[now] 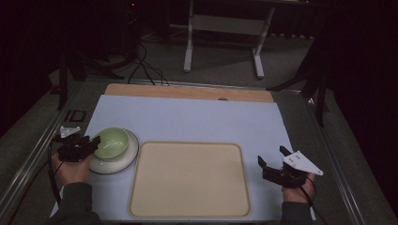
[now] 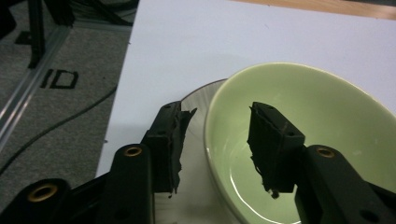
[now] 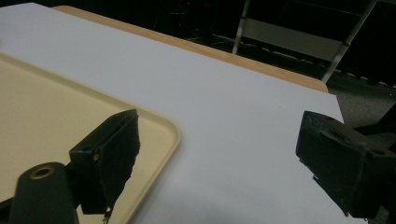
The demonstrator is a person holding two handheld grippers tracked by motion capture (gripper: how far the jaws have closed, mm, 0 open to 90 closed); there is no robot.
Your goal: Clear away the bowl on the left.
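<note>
- The counter [image 1: 197, 119] is covered by a pale sheet, with a strip of bare wood showing along its far edge.
- A cream tray [image 1: 189, 179] with rounded corners lies flat at the near middle of the counter, with nothing on it.
- Just left of the tray sits a white plate [image 1: 126, 159], and a light green bowl [image 1: 112, 143] stands upright on it.
- The left gripper [image 1: 91, 146] is held at the plate's left side by the person's left hand [image 1: 72, 169].
- In the left gripper view its fingers [image 2: 170, 140] straddle the bowl's near rim: one finger is outside the bowl, above the plate, and the other is inside the bowl.
- There is a gap between the fingers, and I cannot tell whether either pad touches the rim.
- The bowl's inside is glossy and looks empty.
- The right gripper [image 1: 272, 157] hovers to the right of the tray, near the sheet's right edge, held by the right hand [image 1: 296, 190].
- In the right gripper view its fingers [image 3: 114, 154] are spread wide with nothing between them; one finger is over the tray's far right corner [image 3: 170, 128], the other over the bare sheet.
</note>
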